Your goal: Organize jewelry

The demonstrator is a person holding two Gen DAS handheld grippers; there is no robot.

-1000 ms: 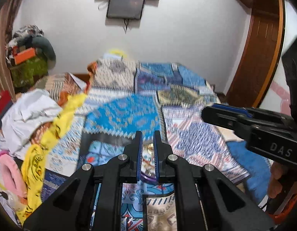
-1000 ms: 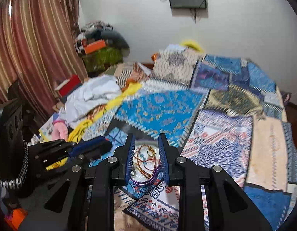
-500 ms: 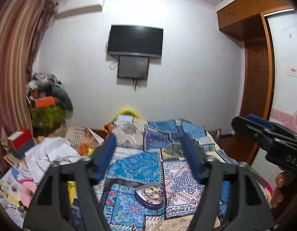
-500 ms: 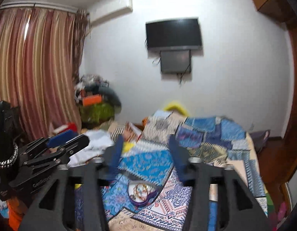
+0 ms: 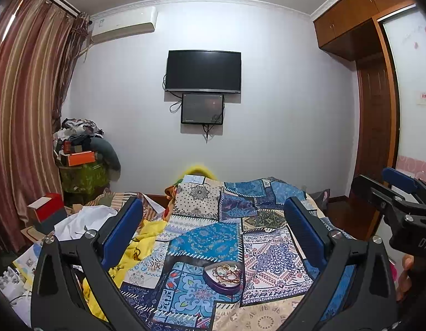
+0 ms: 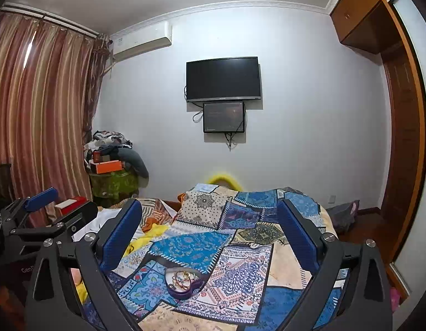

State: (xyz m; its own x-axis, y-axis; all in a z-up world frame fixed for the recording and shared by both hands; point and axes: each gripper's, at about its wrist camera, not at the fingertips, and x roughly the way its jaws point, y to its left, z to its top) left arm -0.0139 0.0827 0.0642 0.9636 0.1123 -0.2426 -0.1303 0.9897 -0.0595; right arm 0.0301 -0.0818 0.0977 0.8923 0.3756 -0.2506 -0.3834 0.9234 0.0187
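Observation:
A purple heart-shaped tray (image 5: 223, 287) holding a tangle of gold and red jewelry (image 5: 226, 271) lies on the patchwork bedspread (image 5: 207, 242); it also shows in the right wrist view (image 6: 182, 292) with the jewelry (image 6: 182, 277) inside. My left gripper (image 5: 213, 231) is wide open and empty, held back above the bed. My right gripper (image 6: 210, 231) is also wide open and empty. Each gripper shows at the edge of the other's view: the right one (image 5: 395, 193) and the left one (image 6: 42, 204).
Loose clothes and a yellow cloth (image 5: 141, 245) lie on the bed's left side. A red box (image 5: 46, 209) and a piled stand (image 5: 80, 160) are by the striped curtain (image 5: 22, 127). A TV (image 5: 203, 71) hangs on the far wall; a wooden wardrobe (image 5: 375, 115) stands right.
Both grippers were nearly shut close above the tray; they have opened wide and pulled up and back, so the tray now looks small and far below.

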